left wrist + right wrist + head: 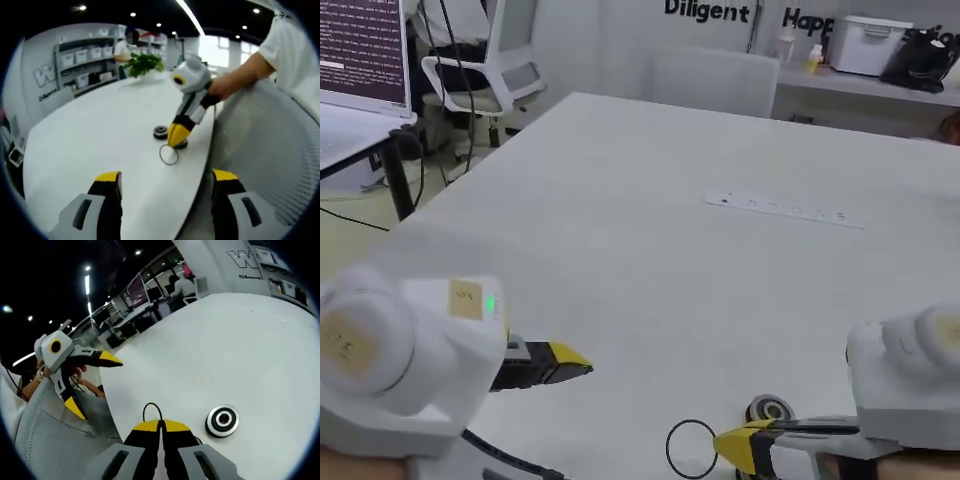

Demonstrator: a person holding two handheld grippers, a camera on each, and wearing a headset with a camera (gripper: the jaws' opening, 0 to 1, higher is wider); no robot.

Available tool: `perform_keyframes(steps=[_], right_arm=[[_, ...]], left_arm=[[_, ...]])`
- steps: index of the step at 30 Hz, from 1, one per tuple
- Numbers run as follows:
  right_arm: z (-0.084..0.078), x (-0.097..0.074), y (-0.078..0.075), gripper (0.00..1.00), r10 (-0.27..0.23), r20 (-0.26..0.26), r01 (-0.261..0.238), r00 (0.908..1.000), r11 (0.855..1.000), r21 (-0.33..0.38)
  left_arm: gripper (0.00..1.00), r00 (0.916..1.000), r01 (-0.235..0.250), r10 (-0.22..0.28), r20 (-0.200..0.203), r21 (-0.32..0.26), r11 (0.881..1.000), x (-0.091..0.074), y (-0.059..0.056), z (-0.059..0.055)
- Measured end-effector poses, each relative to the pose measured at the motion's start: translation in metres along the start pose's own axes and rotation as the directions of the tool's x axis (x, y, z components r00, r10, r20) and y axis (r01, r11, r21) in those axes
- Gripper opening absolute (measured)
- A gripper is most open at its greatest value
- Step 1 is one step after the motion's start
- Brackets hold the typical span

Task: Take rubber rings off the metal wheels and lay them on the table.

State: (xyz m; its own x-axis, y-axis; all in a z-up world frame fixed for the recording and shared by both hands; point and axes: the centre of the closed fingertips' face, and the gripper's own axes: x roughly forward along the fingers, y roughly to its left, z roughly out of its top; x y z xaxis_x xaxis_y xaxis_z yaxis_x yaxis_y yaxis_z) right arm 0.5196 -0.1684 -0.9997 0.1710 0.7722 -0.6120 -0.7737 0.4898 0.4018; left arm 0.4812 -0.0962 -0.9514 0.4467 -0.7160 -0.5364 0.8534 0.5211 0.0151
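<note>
A thin black rubber ring [670, 440] lies flat near the front edge of the white table [650, 250]. My right gripper [718, 443] is shut, with the ring's near rim pinched at its yellow tips. In the right gripper view the ring [146, 410] loops out just past the closed jaws [161, 425]. A metal wheel [770, 409] with a black ring on it stands just right of them [223, 420]. My left gripper [578, 364] hovers to the left, open and holding nothing [166, 177]. The left gripper view shows the ring [168, 154], one wheel [160, 132] and a second wheel [182, 145] behind the right gripper [176, 140].
A white power strip [785, 208] lies mid-table on the right. A white chair [715, 80] stands at the far edge, and a monitor [360, 50] on a desk at the left. A potted plant [144, 64] sits at the table's far end. A mesh chair [270, 150] borders the near edge.
</note>
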Motion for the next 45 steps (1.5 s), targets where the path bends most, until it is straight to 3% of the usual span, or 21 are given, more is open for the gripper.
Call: perform_keyframes(steps=[6, 11, 20, 23, 27, 31, 41, 45], right_arm=[[-0.004, 0.001, -0.001, 0.00, -0.013, -0.019, 0.012, 0.9997, 0.998, -0.063], [-0.002, 0.002, -0.002, 0.06, -0.020, -0.011, 0.019, 0.9997, 0.997, -0.073], [0.004, -0.004, -0.007, 0.07, -0.031, 0.007, 0.031, 0.9995, 0.997, -0.066], [0.011, -0.006, -0.002, 0.08, 0.002, 0.033, -0.001, 0.9995, 1.000, -0.032], [0.020, -0.012, 0.000, 0.10, 0.004, 0.064, 0.000, 0.9979, 0.998, -0.067], [0.027, -0.020, 0.004, 0.14, 0.025, 0.093, -0.018, 0.9953, 0.997, -0.069], [0.049, -0.049, 0.000, 0.15, 0.015, 0.190, 0.005, 0.9817, 0.995, -0.104], [0.050, -0.062, -0.007, 0.15, -0.004, 0.202, 0.026, 0.9795, 0.994, -0.107]], left_arm=[[0.73, 1.0000, -0.003, 0.003, 0.005, -0.012, 1.000, 0.000, 0.001, 0.000], [0.73, 1.0000, -0.004, 0.004, 0.004, -0.006, 1.000, -0.001, 0.001, 0.000], [0.72, 0.9999, -0.009, 0.009, 0.012, -0.011, 1.000, -0.001, 0.001, 0.002], [0.73, 0.9986, 0.004, -0.003, 0.052, -0.021, 1.000, -0.002, -0.001, 0.010], [0.74, 0.9955, -0.007, 0.011, 0.094, -0.051, 0.999, -0.006, 0.002, 0.019], [0.75, 0.9879, 0.022, -0.013, 0.154, -0.054, 0.998, -0.011, -0.005, 0.037], [0.75, 0.9862, 0.050, -0.056, 0.156, 0.045, 0.998, -0.011, -0.011, 0.069], [0.75, 0.9847, 0.073, -0.087, 0.151, 0.098, 0.993, -0.007, -0.014, 0.083]])
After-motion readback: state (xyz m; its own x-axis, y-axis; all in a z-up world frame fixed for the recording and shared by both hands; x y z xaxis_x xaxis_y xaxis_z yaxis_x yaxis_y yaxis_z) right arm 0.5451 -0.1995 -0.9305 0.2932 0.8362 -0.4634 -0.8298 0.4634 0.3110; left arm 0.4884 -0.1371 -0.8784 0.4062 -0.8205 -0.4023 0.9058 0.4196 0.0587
